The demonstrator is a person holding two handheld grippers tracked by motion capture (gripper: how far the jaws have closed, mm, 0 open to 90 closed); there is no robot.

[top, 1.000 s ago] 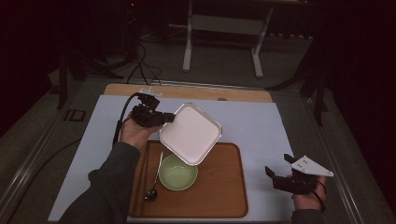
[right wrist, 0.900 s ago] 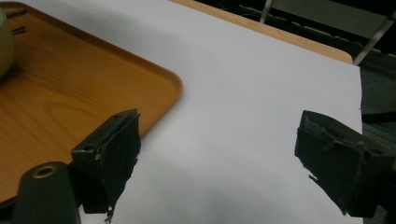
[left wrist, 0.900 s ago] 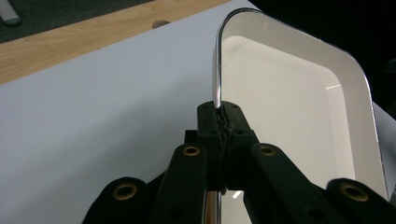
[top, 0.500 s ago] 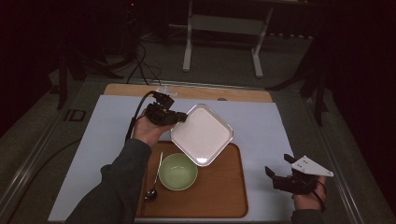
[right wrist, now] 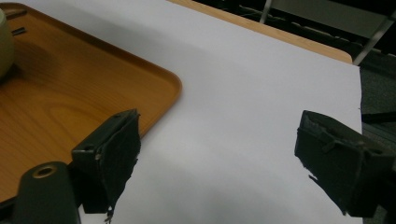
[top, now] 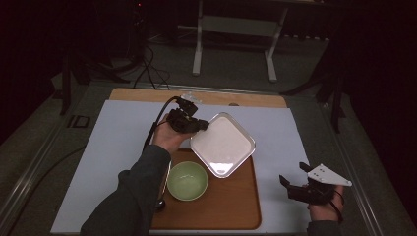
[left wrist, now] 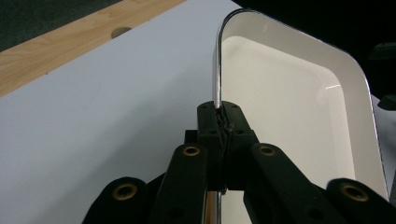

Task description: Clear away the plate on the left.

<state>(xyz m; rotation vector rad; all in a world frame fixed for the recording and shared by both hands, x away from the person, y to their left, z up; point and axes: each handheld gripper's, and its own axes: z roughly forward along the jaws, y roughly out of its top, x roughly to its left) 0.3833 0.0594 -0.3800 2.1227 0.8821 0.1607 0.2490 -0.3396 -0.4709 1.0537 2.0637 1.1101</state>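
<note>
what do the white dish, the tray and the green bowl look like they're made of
White dish: likely enamelled or glazed; glossy white inside, with a shiny metallic-looking rim edge where the left gripper pinches it.
Tray: wood or wood-look laminate; visible grain, smooth satin finish, rounded raised lip.
Green bowl: probably glazed ceramic or plastic; smooth pale green, too small to tell.

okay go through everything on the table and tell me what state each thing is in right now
White square dish: empty, held by its rim, tilted.
Left gripper: shut on the dish rim.
Right gripper: open, holding nothing.
Green bowl: upright on the tray, looks empty.
Wooden tray: flat on the table.
</note>
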